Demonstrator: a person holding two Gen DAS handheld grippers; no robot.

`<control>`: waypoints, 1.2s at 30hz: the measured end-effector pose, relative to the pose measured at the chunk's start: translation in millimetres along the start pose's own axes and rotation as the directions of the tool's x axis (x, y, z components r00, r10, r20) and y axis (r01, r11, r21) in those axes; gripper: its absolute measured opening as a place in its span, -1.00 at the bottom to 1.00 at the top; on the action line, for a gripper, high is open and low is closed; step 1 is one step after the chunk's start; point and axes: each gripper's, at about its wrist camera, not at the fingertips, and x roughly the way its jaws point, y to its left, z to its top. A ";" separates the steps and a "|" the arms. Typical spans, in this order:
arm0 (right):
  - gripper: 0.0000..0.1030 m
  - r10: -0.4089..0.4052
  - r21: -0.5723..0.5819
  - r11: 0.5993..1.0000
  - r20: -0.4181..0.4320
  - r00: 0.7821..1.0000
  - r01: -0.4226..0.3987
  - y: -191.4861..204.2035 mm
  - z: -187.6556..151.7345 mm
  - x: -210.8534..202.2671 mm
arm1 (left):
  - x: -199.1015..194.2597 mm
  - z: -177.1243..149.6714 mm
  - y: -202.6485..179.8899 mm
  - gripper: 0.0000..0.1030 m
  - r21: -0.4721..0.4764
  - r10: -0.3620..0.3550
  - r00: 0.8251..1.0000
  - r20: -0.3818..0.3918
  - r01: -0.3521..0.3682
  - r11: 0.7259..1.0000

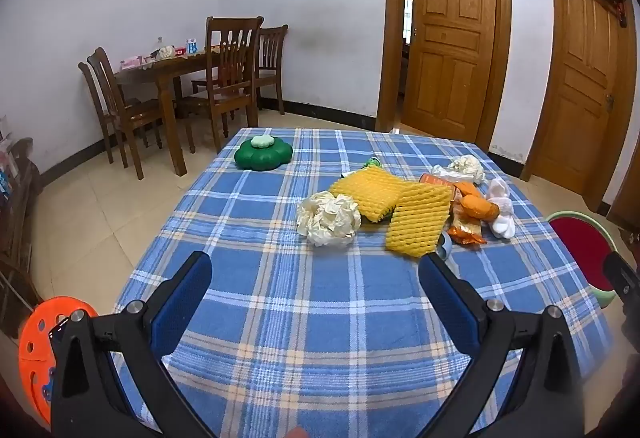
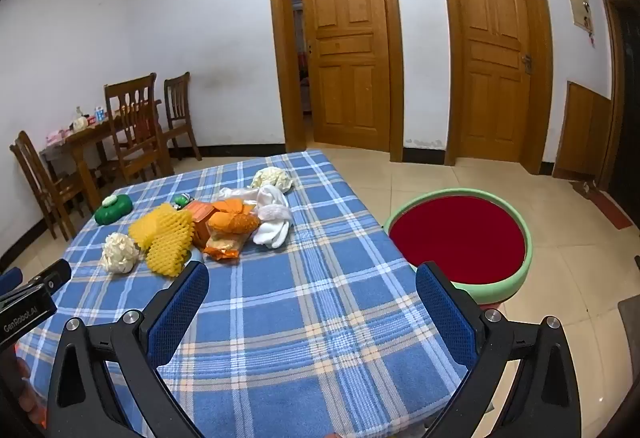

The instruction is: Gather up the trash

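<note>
Trash lies on the blue plaid tablecloth (image 1: 304,318): a crumpled white paper ball (image 1: 328,218), two yellow foam nets (image 1: 418,224), orange wrappers (image 1: 472,213), white socks or cloth (image 1: 502,213) and another paper wad (image 1: 468,165). My left gripper (image 1: 316,272) is open and empty, hovering over the near part of the table, short of the pile. My right gripper (image 2: 312,284) is open and empty, over the table's near right edge (image 2: 400,262). The pile also shows in the right wrist view: paper ball (image 2: 119,253), foam nets (image 2: 168,242), orange wrappers (image 2: 230,226), white cloth (image 2: 274,215).
A green flower-shaped box (image 1: 263,154) sits at the table's far left. A round green tub with a red inside (image 2: 460,238) stands on the floor right of the table. An orange stool (image 1: 40,350) is at the left. A wooden dining table and chairs (image 1: 176,85) stand behind.
</note>
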 end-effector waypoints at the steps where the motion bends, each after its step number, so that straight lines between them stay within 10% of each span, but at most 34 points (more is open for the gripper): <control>1: 0.99 0.000 0.000 1.000 0.001 1.000 0.000 -0.2 0.0 0.2 | -0.3 -0.1 0.1 0.97 0.001 -0.002 1.000 0.001 0.002 1.000; 36: 0.99 0.005 0.000 1.000 -0.011 1.000 -0.005 1.7 -1.5 2.0 | 3.4 -0.9 3.1 0.97 -0.008 -0.004 1.000 -0.020 0.003 1.000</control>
